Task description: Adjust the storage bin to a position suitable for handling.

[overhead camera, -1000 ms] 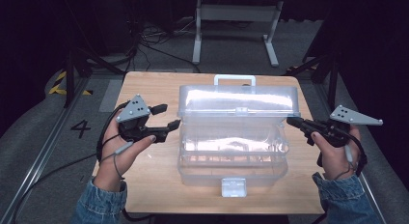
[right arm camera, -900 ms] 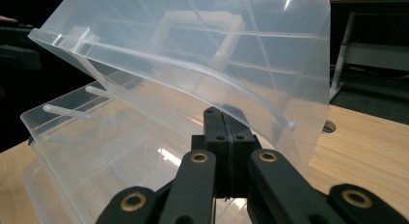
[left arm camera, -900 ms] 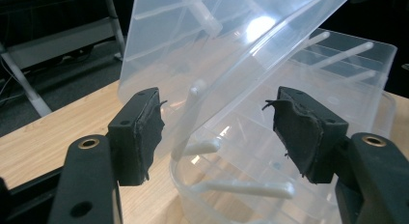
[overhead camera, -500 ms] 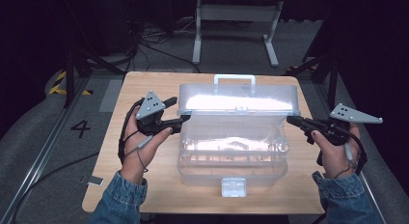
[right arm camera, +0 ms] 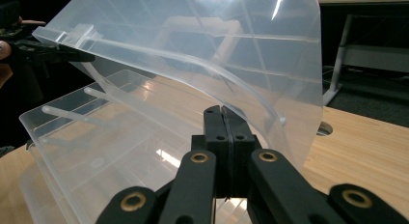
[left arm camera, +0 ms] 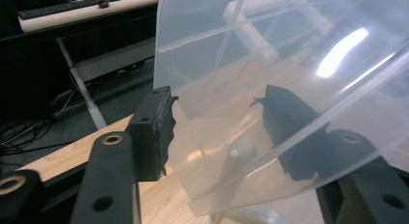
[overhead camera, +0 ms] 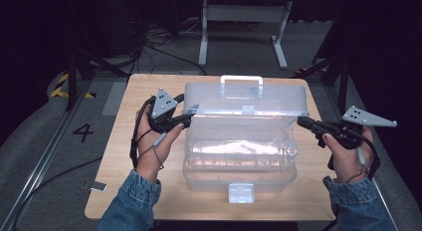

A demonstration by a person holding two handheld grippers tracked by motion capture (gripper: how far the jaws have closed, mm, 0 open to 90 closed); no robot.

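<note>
A clear plastic storage box (overhead camera: 239, 159) stands in the middle of the wooden table (overhead camera: 122, 161), and its lid (overhead camera: 246, 99) with a white handle (overhead camera: 241, 80) is tilted up. My left gripper (overhead camera: 184, 111) is open at the lid's left corner. In the left gripper view that gripper (left arm camera: 219, 132) has the lid's edge (left arm camera: 299, 137) running between its jaws, the right one seen through the plastic. My right gripper (overhead camera: 303, 122) is shut at the box's right end. In the right gripper view its jaws (right arm camera: 224, 132) are pressed together with nothing between them, just in front of the lid's curved edge (right arm camera: 217, 77).
A white latch (overhead camera: 240, 192) sits at the box's front edge. A metal stand (overhead camera: 241, 32) and loose cables (overhead camera: 149, 39) are on the floor behind the table. A "4" (overhead camera: 83, 132) is marked on the floor to the left. Bare wood lies on both sides of the box.
My left gripper has moved right and away from me, from beside the box to the lid's left corner. The right gripper has stayed where it was.
</note>
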